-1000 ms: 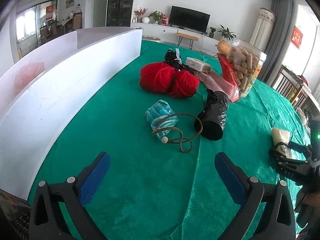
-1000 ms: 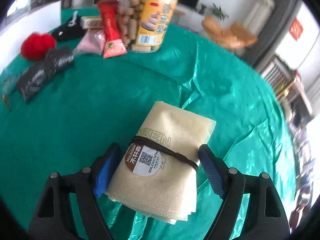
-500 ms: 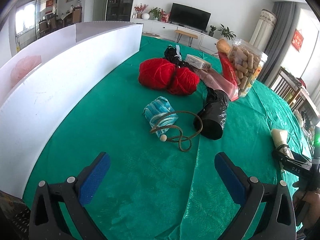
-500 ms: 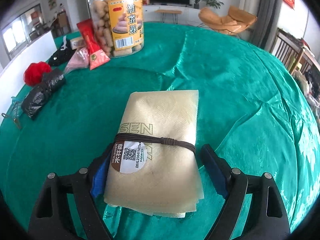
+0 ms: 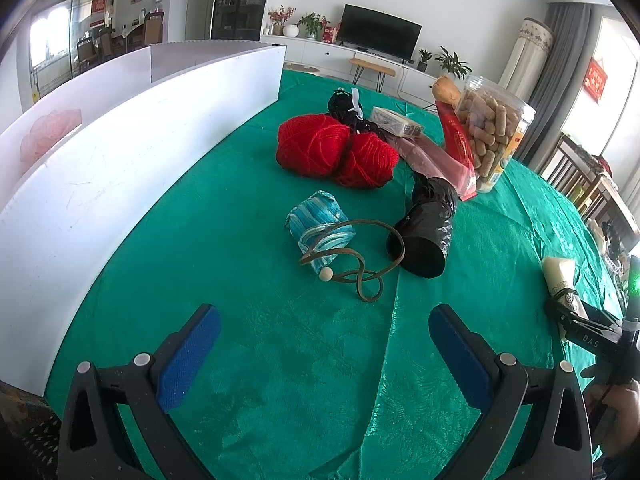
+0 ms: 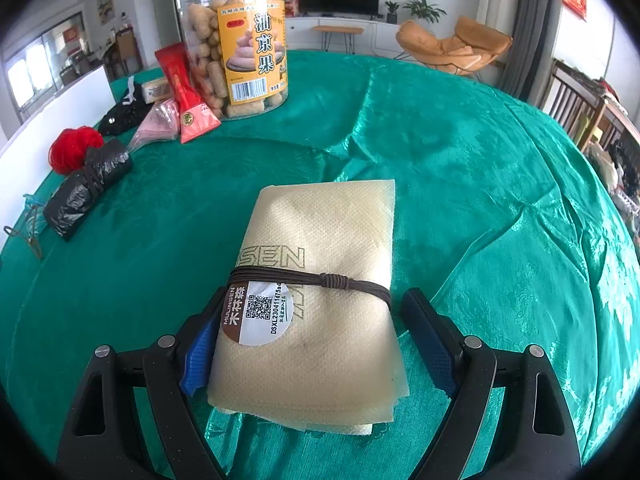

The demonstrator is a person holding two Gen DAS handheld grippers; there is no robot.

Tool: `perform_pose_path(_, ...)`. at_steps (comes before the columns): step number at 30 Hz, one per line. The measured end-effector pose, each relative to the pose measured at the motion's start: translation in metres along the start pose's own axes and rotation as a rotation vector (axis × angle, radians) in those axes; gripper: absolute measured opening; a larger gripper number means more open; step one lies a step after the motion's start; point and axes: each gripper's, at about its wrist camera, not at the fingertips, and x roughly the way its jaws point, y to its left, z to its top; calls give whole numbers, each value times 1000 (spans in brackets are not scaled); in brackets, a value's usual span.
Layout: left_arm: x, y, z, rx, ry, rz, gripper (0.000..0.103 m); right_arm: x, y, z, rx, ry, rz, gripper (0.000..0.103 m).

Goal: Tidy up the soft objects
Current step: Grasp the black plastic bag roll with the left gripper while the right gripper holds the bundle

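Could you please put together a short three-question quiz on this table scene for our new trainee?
1. True or false: the right gripper straddles the folded beige bag, its fingers not yet pressing it.
2. What lies closest to the black roll? A) the cord loop B) the white board C) the left gripper
3. Fill in: the snack jar stands ____ on the green cloth.

Key: 1 true; 2 A; 3 upright.
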Motion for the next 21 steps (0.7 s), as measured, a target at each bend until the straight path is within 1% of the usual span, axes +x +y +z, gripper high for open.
perform_pose_path(21,1,-1,0,3,5,2,103,0,0,0,0,-1,1,86)
